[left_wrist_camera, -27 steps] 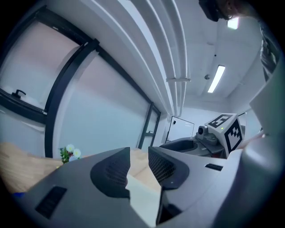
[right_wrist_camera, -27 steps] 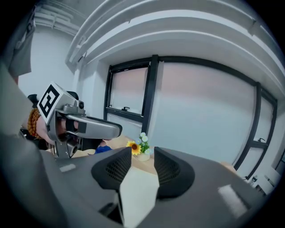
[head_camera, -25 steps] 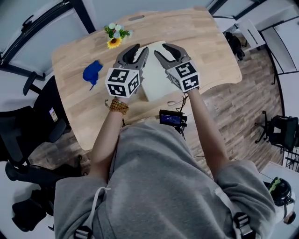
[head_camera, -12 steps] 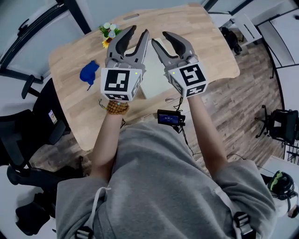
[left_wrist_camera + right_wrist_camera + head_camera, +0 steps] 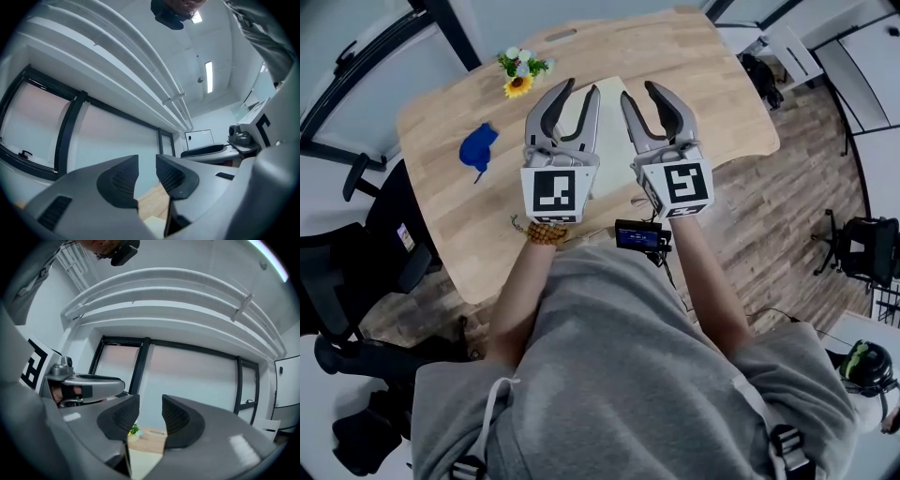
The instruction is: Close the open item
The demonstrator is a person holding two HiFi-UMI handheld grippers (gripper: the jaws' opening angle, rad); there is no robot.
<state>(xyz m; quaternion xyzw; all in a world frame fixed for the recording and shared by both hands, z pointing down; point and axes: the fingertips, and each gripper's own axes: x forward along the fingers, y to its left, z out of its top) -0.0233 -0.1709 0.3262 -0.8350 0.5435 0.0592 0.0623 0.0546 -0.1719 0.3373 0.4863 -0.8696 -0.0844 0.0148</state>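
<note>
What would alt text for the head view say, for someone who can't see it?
A person in grey holds the left gripper and right gripper above a pale flat item on a wooden table; both are open and empty, the right jaws having just closed slightly. A blue object and potted flowers sit further left.

No words I can read anywhere. The left cube (image 5: 554, 191), behind my left tongs (image 5: 579, 89), shows only a black-and-white square marker. It's the same on the right cube (image 5: 679, 185), behind my right tongs (image 5: 641, 91). The small screen (image 5: 640, 236) at the worktop (image 5: 722, 84) edge glows blue, print too small. The chair label (image 5: 403, 237) is illegible too.
</note>
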